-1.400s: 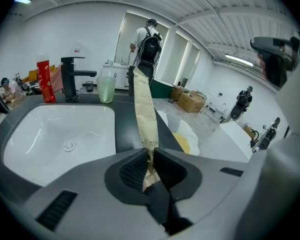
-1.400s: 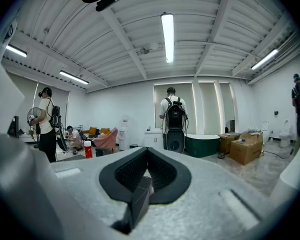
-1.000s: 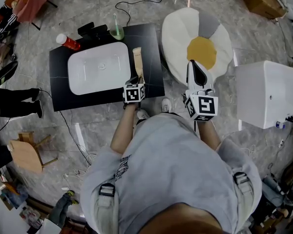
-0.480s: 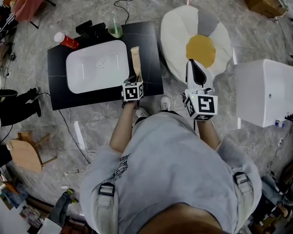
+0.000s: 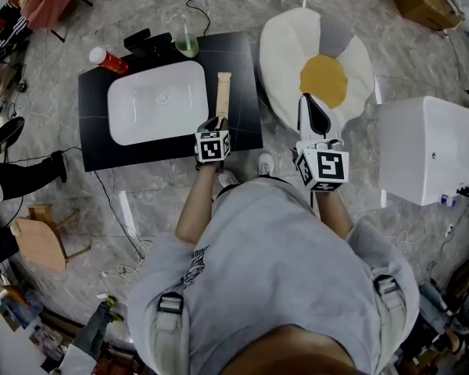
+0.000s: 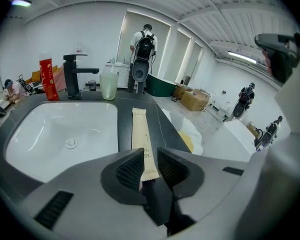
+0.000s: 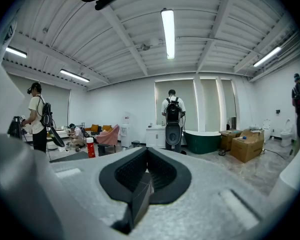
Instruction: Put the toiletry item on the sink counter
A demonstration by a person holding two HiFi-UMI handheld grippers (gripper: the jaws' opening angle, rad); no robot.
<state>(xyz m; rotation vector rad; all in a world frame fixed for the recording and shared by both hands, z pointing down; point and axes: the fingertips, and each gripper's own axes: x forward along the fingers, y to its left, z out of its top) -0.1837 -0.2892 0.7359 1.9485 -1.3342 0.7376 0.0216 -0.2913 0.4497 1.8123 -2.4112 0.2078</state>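
The toiletry item is a long tan paper packet (image 5: 222,96) (image 6: 139,136). It lies lengthwise on the black sink counter (image 5: 242,84), just right of the white basin (image 5: 156,101). My left gripper (image 5: 216,123) (image 6: 149,170) is at the counter's front edge, its jaws narrowly apart and closed on the packet's near end. My right gripper (image 5: 316,109) (image 7: 146,171) hangs shut and empty over the floor, to the right of the counter.
A black faucet (image 6: 75,74), a green cup (image 5: 186,47) and a red tube (image 5: 108,59) stand along the counter's back edge. A round white and yellow cushion (image 5: 316,69) lies to the right, with a white box (image 5: 434,151) beyond it. People stand in the room behind.
The packet has swung from a tilt to lie straight and flat along the counter. Both grippers have hardly moved.
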